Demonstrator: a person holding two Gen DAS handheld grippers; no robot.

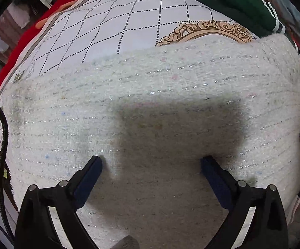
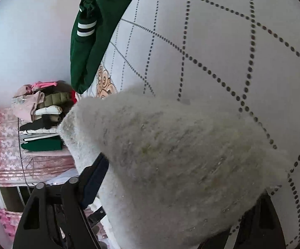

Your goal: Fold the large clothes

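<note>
My left gripper (image 1: 151,164) hangs wide apart over the white sweater (image 1: 150,108), which lies flat on the bedsheet (image 1: 112,20). My right gripper (image 2: 170,186) pinches a raised flap of it. A weak pinch could let that flap slide out. One white sweater; one green jacket (image 1: 233,2) at one o'clock.

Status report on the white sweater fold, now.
Left tongs open, over the white sweater. Right tongs buried in its lifted fabric, grip unclear. Green garment lies beyond on the bedsheet, not in the way.
</note>
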